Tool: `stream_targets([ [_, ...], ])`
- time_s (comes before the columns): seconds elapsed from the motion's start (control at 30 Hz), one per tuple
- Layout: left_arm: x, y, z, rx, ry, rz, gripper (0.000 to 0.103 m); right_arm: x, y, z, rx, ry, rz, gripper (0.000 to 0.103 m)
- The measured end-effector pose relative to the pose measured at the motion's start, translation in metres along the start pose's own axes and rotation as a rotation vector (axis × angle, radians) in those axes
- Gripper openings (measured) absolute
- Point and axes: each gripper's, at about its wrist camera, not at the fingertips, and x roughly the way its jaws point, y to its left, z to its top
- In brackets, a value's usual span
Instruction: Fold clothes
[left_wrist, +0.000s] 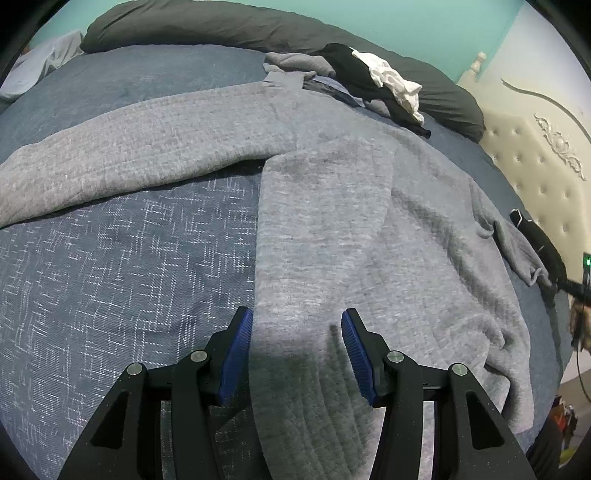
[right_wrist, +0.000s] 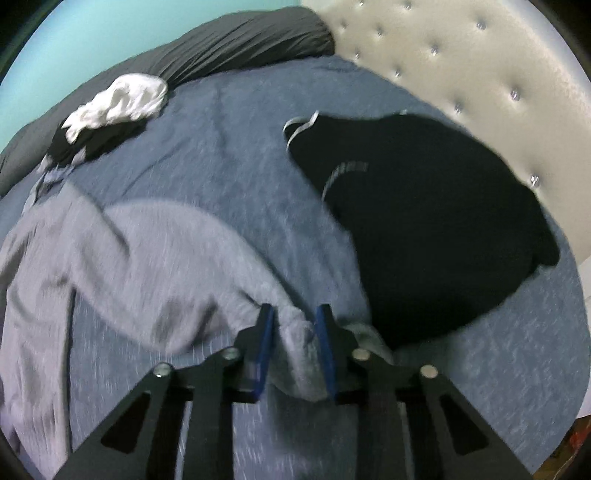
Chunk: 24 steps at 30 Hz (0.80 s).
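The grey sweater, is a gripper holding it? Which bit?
Yes: the right gripper pinches the grey sweater by a sleeve's cuff end. The left gripper is open over it, holding nothing.

Left gripper (left_wrist: 297, 325): angled downward, jaws standing about half apart. The blue ribbed pads (left_wrist: 236, 354) are both visible and press on nothing; grey cloth lies beneath the gap, not clamped.

Right gripper (right_wrist: 293, 321): also angled downward, jaws narrowly spaced, with a bunched fold of grey cloth between them. Its blue pads (right_wrist: 264, 350) sit against that fold on either side. View is motion-blurred. No hand or sleeve can be made out for certain in either view.
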Motion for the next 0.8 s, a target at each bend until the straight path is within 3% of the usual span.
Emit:
stream_targets([
  [0.23,-0.009,-0.001,-0.003,0.005,-0.010,-0.009,0.054,0.002,0.015,-0.051,-0.036,0.034,0.030,0.017],
  [0.4,-0.008,-0.002,-0.001,0.001,-0.011,-0.008,0.054,-0.011,0.004,-0.061,0.038,0.014,0.052,0.022],
  [0.5,-0.007,-0.003,0.001,0.001,-0.011,-0.008,0.054,-0.025,-0.007,-0.057,0.064,-0.029,0.024,0.025],
  [0.67,-0.007,-0.004,0.002,0.001,-0.010,-0.006,0.054,-0.054,-0.041,-0.052,0.216,-0.163,-0.035,0.025],
  [0.77,-0.006,-0.004,0.001,0.002,-0.007,-0.004,0.054,-0.055,-0.066,-0.051,0.321,-0.174,-0.065,0.041],
  [0.8,-0.006,-0.004,0.001,0.002,-0.006,-0.003,0.054,-0.053,-0.074,-0.051,0.355,-0.163,-0.069,0.042],
])
